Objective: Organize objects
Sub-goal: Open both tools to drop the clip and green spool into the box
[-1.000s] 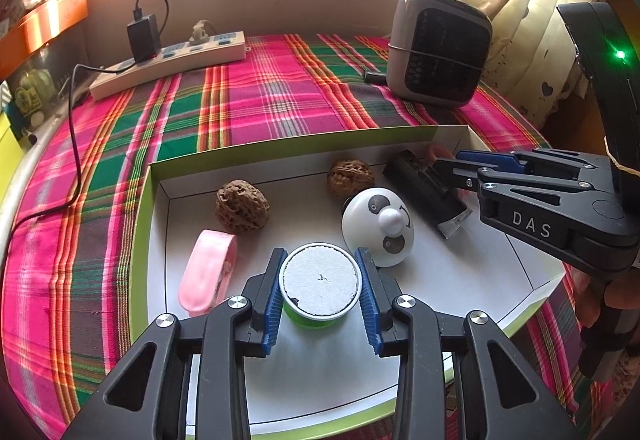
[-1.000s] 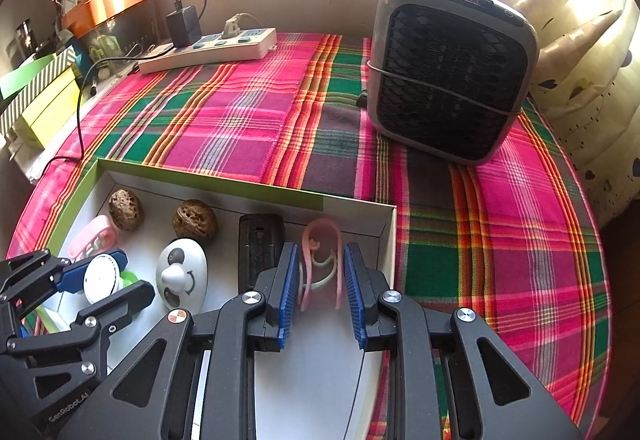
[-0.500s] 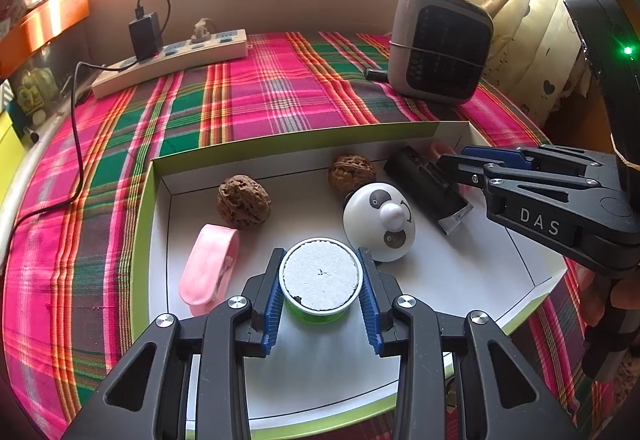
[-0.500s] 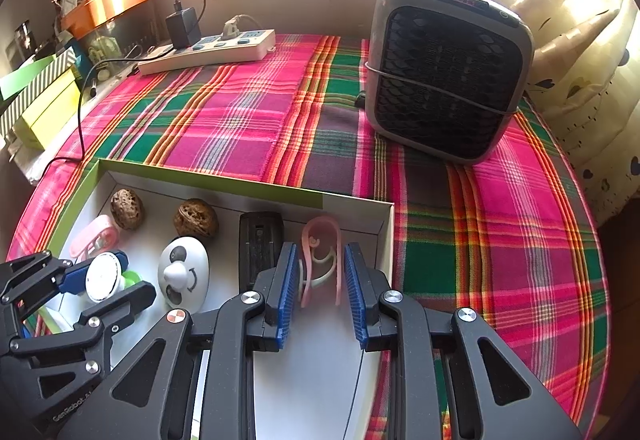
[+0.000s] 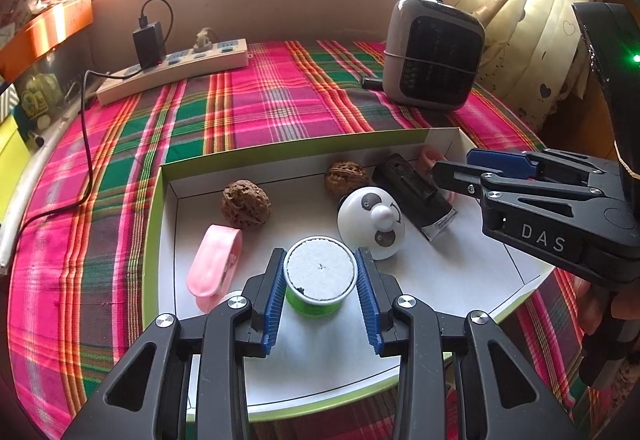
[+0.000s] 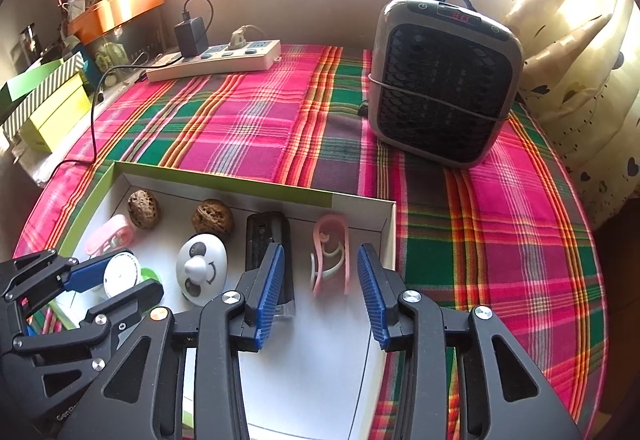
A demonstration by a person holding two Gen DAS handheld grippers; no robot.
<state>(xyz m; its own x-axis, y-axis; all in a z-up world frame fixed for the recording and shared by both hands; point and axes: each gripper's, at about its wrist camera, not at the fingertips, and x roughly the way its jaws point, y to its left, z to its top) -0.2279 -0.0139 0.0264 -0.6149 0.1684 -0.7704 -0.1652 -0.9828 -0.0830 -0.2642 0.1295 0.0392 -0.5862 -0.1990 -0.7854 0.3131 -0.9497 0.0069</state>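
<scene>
Right gripper (image 6: 320,292): fingers are opening, releasing the pink clip (image 6: 331,254) into the tray (image 6: 224,182).
Left gripper (image 5: 320,296): fingers are clamping the green spool (image 5: 319,276).

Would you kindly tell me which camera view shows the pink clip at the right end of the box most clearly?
The right wrist view: the pink clip lies whole in the box, between the opening fingers, untouched. The left wrist view shows only a pink sliver behind the right gripper.

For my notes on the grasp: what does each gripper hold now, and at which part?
The left gripper holds the green spool by its two sides, under the white top. The right gripper holds nothing: its jaws are opening, and the pink clip lies free between them.
</scene>
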